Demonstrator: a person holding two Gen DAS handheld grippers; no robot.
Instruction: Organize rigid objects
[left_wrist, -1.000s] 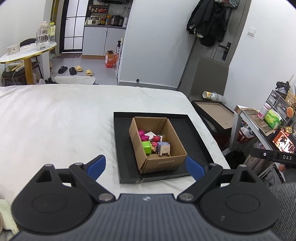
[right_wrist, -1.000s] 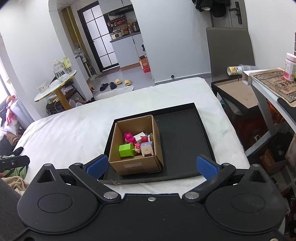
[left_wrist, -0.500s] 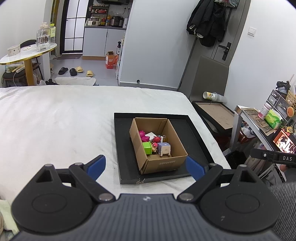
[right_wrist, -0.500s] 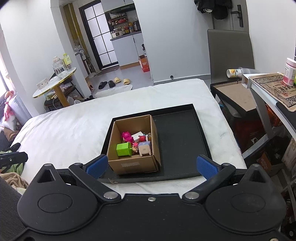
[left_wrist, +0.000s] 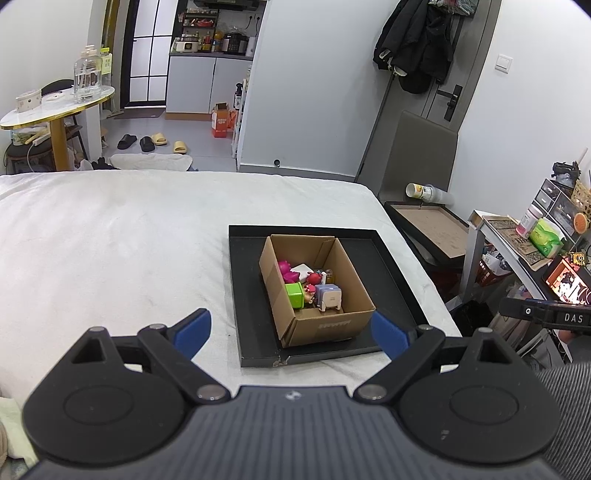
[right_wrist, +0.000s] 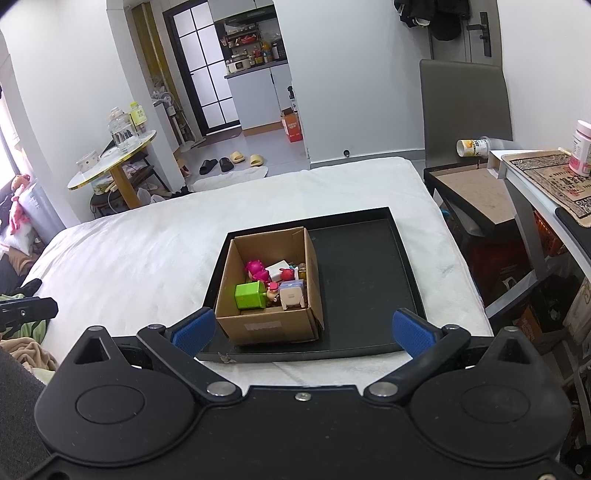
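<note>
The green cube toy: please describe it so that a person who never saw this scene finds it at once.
On the white bed lies a black tray, and on its left part stands an open cardboard box. Inside, at the near left, sits the green cube toy, the only green piece, left of the pale boxy figure.

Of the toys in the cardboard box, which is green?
The green cube, lying toward the near left of the box; the others are pink, red, white or pale blue.

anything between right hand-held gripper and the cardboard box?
Only the black tray's near rim and a strip of white bedding, per right wrist view. Right hand-held gripper open, cardboard box untouched.
</note>
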